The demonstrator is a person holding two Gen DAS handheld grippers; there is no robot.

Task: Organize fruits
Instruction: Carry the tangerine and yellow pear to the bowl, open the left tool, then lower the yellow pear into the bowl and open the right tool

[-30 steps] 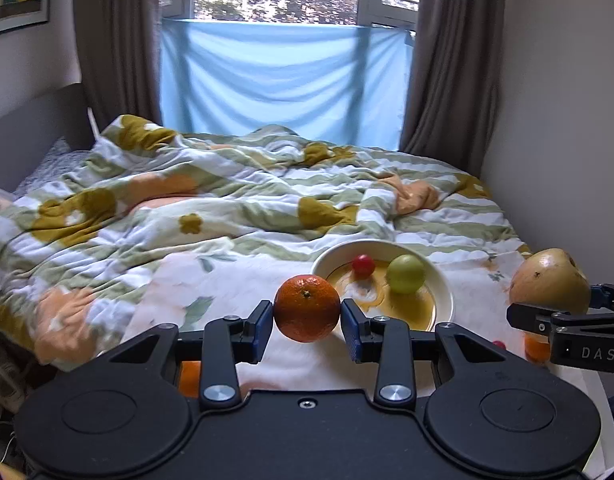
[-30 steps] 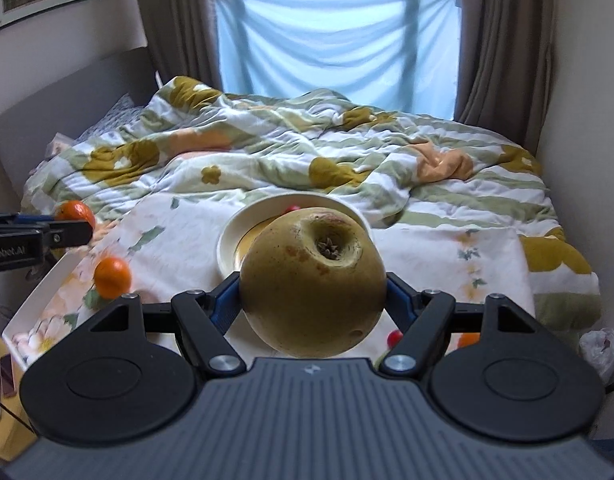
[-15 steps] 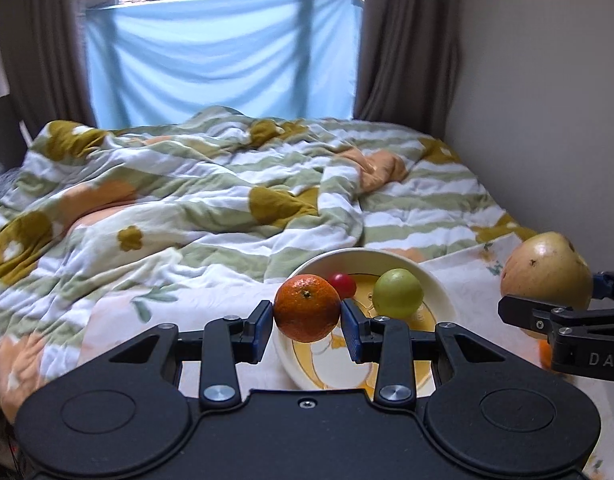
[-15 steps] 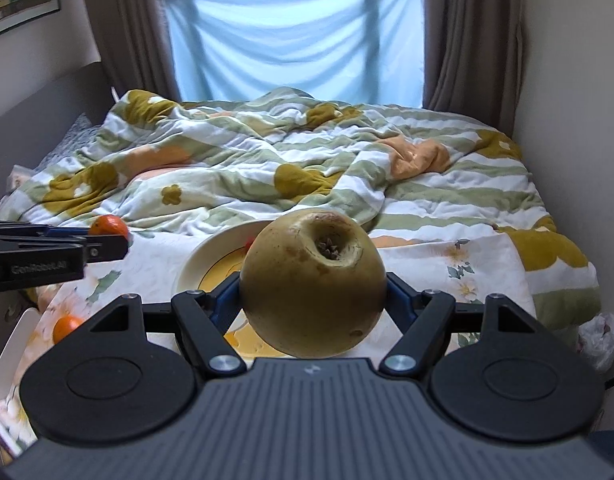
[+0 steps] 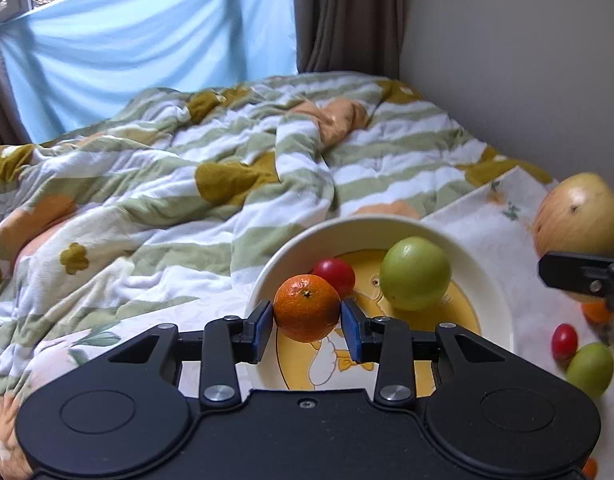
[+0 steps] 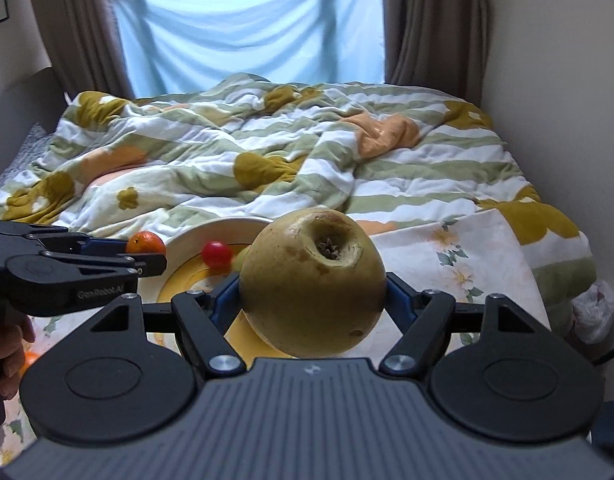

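Orange (image 5: 307, 308), clamped in L gripper (image 5: 307, 326), is best lowered into bowl (image 5: 489, 276) at 12 o'clock, w/ pear (image 6: 313, 282) held by R gripper (image 6: 313, 300).

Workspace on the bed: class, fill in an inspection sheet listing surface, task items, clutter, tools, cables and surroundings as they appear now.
Surface: floral cloth spread over a striped quilt.
Task items: white bowl holds a green fruit and a red fruit; another red fruit and green fruit lie on the cloth outside it.
Clutter: plastic bag at the bed's right edge.
Tools: left tool shut on an orange over the bowl; right tool shut on a large yellow pear.
Cables: nothing seen.
Surroundings: blue window sheet, brown curtains, wall at right.
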